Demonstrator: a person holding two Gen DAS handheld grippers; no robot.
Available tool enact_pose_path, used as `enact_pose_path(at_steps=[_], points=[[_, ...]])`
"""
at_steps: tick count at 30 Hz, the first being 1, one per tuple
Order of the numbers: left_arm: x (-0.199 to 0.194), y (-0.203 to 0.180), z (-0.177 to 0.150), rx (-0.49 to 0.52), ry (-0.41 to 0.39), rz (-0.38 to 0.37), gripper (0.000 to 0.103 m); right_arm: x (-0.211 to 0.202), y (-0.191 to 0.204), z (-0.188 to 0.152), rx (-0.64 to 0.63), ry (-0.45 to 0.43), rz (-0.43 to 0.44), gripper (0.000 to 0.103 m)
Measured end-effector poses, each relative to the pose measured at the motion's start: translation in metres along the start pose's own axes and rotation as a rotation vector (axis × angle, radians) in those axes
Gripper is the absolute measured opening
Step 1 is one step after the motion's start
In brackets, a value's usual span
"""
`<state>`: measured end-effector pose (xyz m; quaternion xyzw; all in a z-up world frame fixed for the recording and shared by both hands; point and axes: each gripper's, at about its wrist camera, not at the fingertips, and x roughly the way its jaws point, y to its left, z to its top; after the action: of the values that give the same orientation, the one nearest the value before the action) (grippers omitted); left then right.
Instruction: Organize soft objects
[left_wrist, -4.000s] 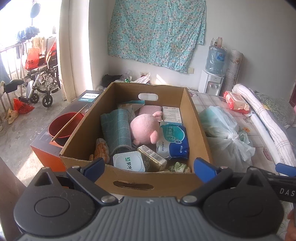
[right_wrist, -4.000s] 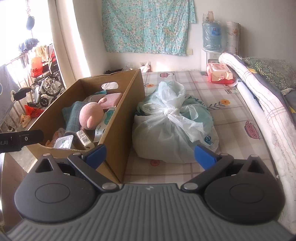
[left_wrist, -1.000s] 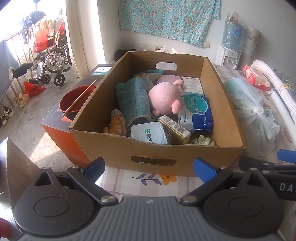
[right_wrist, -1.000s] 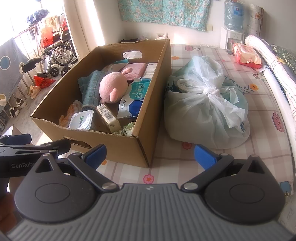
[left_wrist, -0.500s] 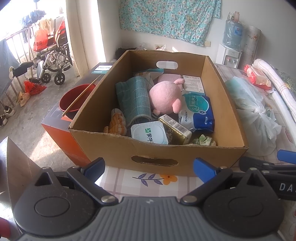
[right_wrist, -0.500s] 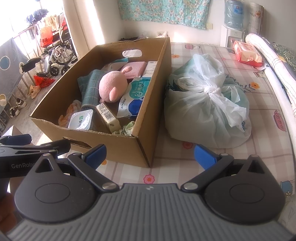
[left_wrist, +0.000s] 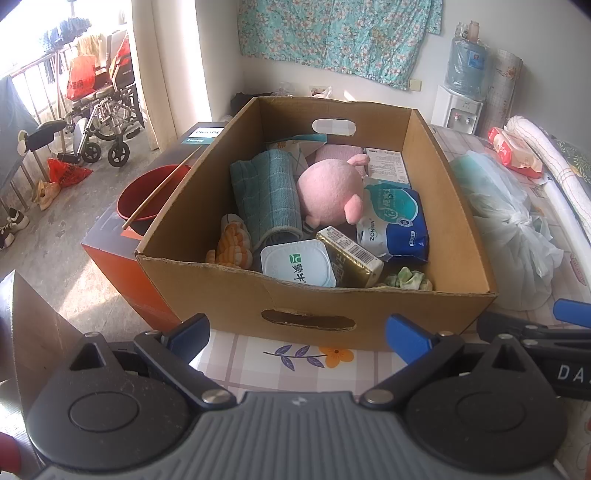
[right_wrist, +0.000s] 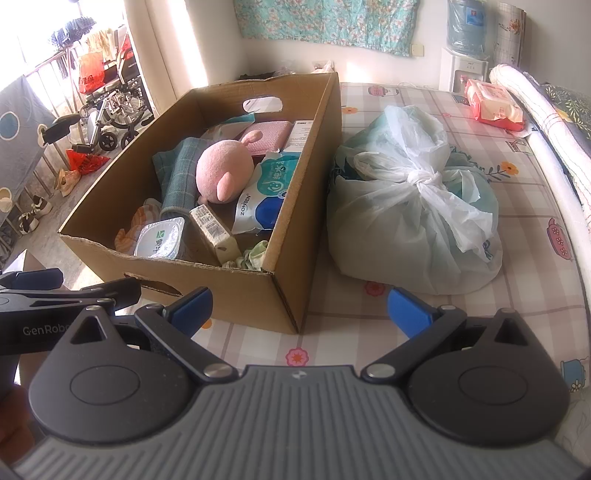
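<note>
The left tool is wide open and holds nothing, its blue fingertips apart in front of the near wall of the open brown cardboard box; the right tool is also wide open and empty, near the box's front corner. The box stands on a bed with a checked sheet printed with flowers; inside it, about in the middle, lies the round pink plush toy, leaning against the rolled teal checked towel on its left side. In front of them are a white sealed yoghurt cup with a green mark, a gold foil carton with a barcode and a blue and white soft pack of wipes; an orange and white knitted thing is pressed into the left front corner, and a small crumpled green cloth lies at the right front. Beside the box, on its right, sits a knotted pale plastic bag, full and rounded. The plush toy looks light and very soft, so I judge it will squash between the fingers and not slip; its body is probably too wide for a sure hold, so the protruding ear or limb seems better. The towel is heavier and may unroll; it is better to take it across the roll. The cup and carton are stiff and probably stay.
</note>
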<state>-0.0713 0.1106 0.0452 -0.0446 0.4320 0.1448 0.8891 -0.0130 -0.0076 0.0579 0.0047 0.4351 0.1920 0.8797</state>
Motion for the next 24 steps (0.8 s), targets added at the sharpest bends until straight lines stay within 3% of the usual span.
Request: enact_pose_path(at_steps=[24], points=[[0.0016,0.0022,-0.0008,-0.003,0.004,0.000,0.102,0.0032,0.0005,0.0000,0.000,0.002,0.003,0.102]])
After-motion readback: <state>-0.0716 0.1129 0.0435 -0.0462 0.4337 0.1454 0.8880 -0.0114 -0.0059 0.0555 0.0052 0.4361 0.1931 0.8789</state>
